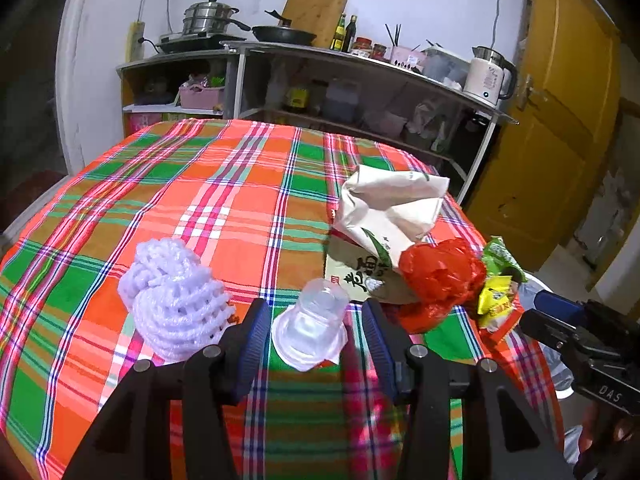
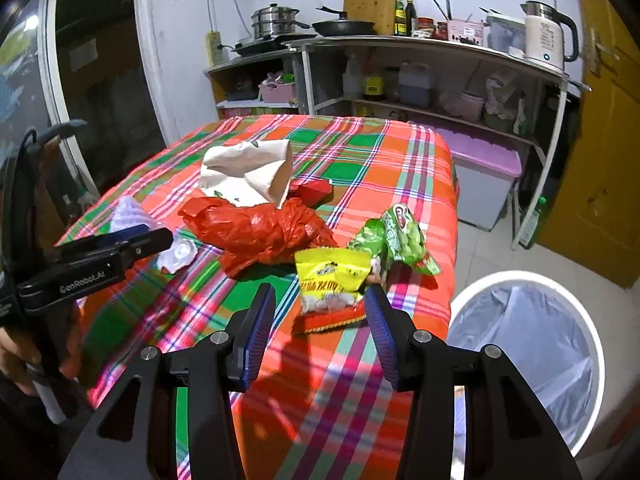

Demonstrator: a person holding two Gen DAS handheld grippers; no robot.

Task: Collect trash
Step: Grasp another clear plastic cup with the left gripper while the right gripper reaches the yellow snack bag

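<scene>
On the plaid tablecloth point(image 1: 240, 200) a clear plastic cup point(image 1: 316, 320) lies on its side between the fingers of my left gripper point(image 1: 315, 304), which is open; the pads stand clear of it. A white foam fruit net point(image 1: 172, 300) sits to its left. A crumpled paper bag point(image 1: 384, 208) and a red plastic bag point(image 1: 436, 276) lie to its right. My right gripper point(image 2: 319, 289) is open around the near end of a yellow snack packet point(image 2: 332, 280), not pressing it. A green packet point(image 2: 400, 240) lies beside that.
A white bin with a clear liner point(image 2: 528, 352) stands on the floor off the table's right corner. Behind the table are metal shelves point(image 2: 420, 48) with pots and a kettle point(image 2: 548, 40), a purple-lidded box point(image 2: 488, 176) and a yellow door point(image 2: 600, 160).
</scene>
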